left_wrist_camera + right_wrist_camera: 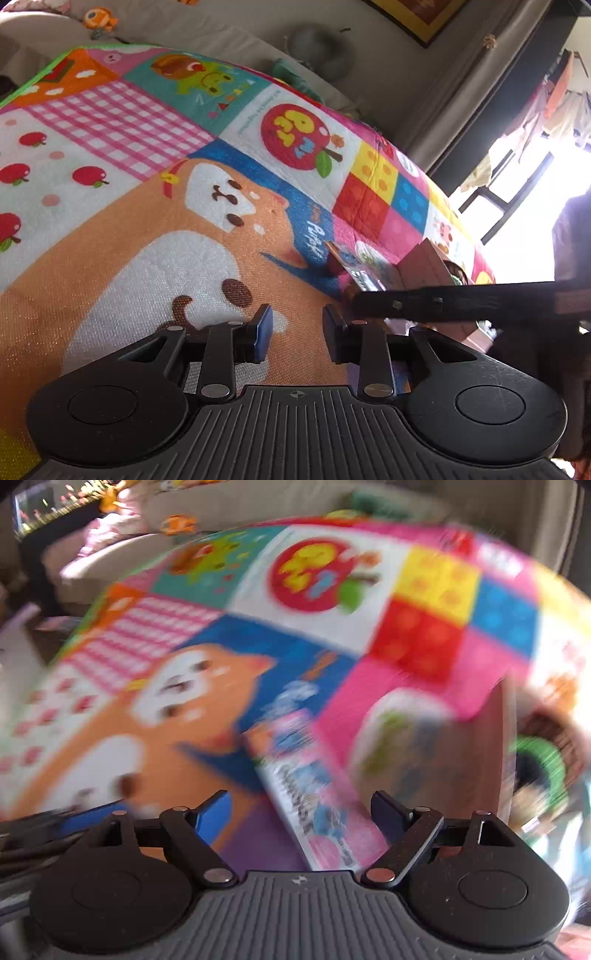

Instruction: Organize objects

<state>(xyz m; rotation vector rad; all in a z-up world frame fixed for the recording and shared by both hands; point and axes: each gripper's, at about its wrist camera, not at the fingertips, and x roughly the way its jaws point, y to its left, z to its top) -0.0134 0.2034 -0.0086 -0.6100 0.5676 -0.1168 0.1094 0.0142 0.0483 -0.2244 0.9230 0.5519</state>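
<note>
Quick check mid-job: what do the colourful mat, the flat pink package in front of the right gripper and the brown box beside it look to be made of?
Mat: looks like woven or textured fabric with a matte printed surface; a fine weave grain shows.
Pink package: probably printed card or glossy plastic wrap; motion blur leaves it open.
Brown box: looks like plain matte cardboard, with flat brown panels.

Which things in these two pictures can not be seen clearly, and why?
- Booklet, right wrist view: motion blur makes its print unreadable.
- Cardboard box, left wrist view: the black bar crosses it; contents hidden.
- Green-rimmed thing, right wrist view: blurred, near the edge; cannot be identified.
- Window, left wrist view: overexposed.
</note>
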